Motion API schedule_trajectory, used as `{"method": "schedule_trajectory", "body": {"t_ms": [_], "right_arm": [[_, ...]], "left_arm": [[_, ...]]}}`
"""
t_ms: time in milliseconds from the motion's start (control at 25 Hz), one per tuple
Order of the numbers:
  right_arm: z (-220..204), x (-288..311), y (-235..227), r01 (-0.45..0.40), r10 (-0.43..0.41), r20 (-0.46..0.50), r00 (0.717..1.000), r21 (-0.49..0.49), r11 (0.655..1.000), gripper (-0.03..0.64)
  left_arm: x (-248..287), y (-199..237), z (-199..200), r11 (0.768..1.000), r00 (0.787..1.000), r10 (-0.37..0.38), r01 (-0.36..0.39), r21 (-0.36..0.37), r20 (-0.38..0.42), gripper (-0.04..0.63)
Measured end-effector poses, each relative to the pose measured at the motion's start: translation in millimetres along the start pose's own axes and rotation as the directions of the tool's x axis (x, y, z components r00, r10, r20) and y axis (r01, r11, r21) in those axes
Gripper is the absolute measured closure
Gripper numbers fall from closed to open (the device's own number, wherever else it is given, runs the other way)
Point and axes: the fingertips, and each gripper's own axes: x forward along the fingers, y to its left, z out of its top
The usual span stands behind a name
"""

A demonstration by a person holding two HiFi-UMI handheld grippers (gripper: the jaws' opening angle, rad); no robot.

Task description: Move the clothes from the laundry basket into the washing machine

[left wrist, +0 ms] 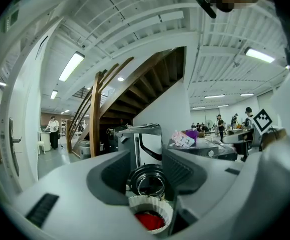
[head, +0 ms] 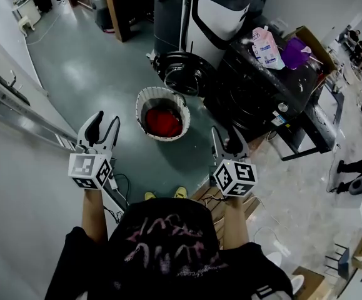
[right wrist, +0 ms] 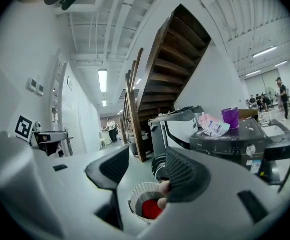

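Head view, what have you got?
– I hold both out over the floor: left gripper (head: 104,125) and right gripper (head: 226,141), each with jaws spread and nothing between them.
– And the clothes?
– Red clothes (head: 163,123) lie in the white basket (head: 148,99) on the floor, farther out, between my two grippers. The washer (head: 249,95) stands beyond it to the right, its round door (head: 181,74) swung open just beside the basket.

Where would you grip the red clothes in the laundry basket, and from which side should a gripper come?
Pinch the middle of the red clothes, coming from above through the open top of the laundry basket. The heap lies low inside, walled all round, so likely only its top is reachable.
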Motion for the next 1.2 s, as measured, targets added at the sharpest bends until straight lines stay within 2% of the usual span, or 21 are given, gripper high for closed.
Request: {"method": "schedule_trajectory", "body": {"t_ms": [600, 720, 1040, 1200], "right_arm": [[-16, 21, -49, -0.062, 0.064, -0.021, 0.998, 0.060, 0.996, 0.374], [-21, 28, -58, -0.062, 0.065, -0.037, 0.997, 0.070, 0.996, 0.374], [-37, 65, -62, -0.053, 0.059, -0.063, 0.996, 0.086, 0.995, 0.374], [-43, 99, -62, -0.027, 0.033, -0.077, 0.996, 0.078, 0.997, 0.374]], "left_arm": [[37, -51, -14, 1.000, 0.998, -0.006, 0.006, -0.011, -0.063, 0.383], [45, -59, -14, 1.000, 0.997, -0.011, 0.011, 0.011, -0.070, 0.383], [81, -40, -26, 1.000, 0.997, -0.025, 0.025, -0.009, -0.078, 0.383], [114, -16, -35, 0.999, 0.995, -0.046, 0.044, -0.018, -0.083, 0.383]]}}
